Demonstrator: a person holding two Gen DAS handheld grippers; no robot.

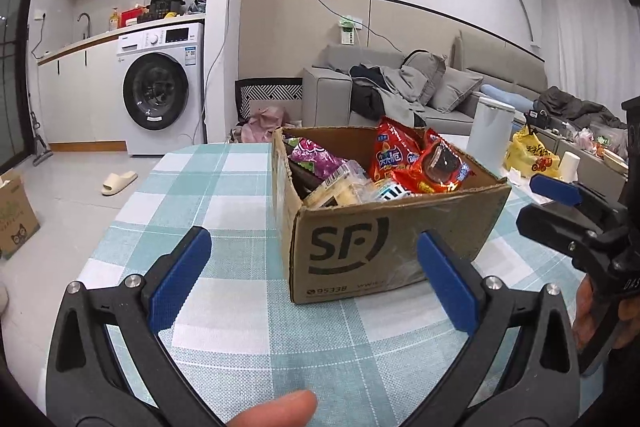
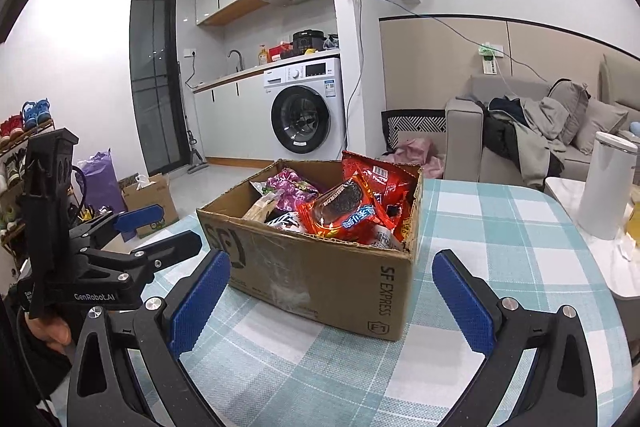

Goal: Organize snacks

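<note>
On the checked table (image 1: 224, 307) sits our cardboard box (image 1: 360, 247) — red (image 2: 352, 211) and purple snack packets (image 2: 290, 189) piled inside. We hold the left gripper (image 1: 314, 285) and right gripper (image 2: 330, 301) just short of it — both jaws released, grasping nothing.

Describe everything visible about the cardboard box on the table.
The cardboard box is a brown corrugated shipping carton printed in black with an SF logo on one side and SF EXPRESS on another. Its top is open, with ragged, torn edges and clear tape on one face. It stands upright on the checked tablecloth, one corner turned toward the cameras. Inside are snack packets, among them an orange-red cookie packet on top and a purple packet behind. Neither the left gripper nor the right gripper touches it.
</note>
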